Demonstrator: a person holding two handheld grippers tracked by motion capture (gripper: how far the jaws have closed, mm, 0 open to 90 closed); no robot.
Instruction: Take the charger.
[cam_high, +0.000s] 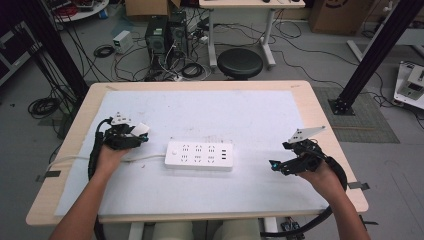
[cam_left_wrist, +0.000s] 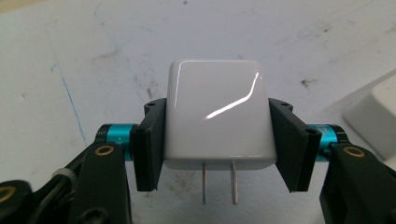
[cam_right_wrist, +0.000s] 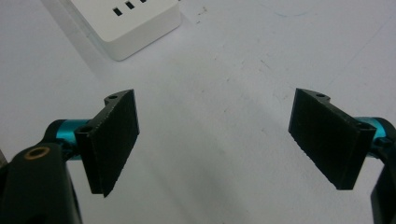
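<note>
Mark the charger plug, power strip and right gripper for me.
white charger plug (cam_left_wrist: 217, 114), left gripper view, its glossy flat face.
power strip (cam_high: 199, 155), high view, top face among the sockets.
right gripper (cam_right_wrist: 215, 140), right gripper view, midway between its open jaws.

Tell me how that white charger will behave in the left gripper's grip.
The charger looks glossy, so it may slip between the left gripper pads. Its rigid, boxy body should hold its shape. Its two thin prongs point toward the camera and could probably bend if knocked.

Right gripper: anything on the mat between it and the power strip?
No. In the high view, the stretch between the right gripper and the power strip is bare white mat.
</note>
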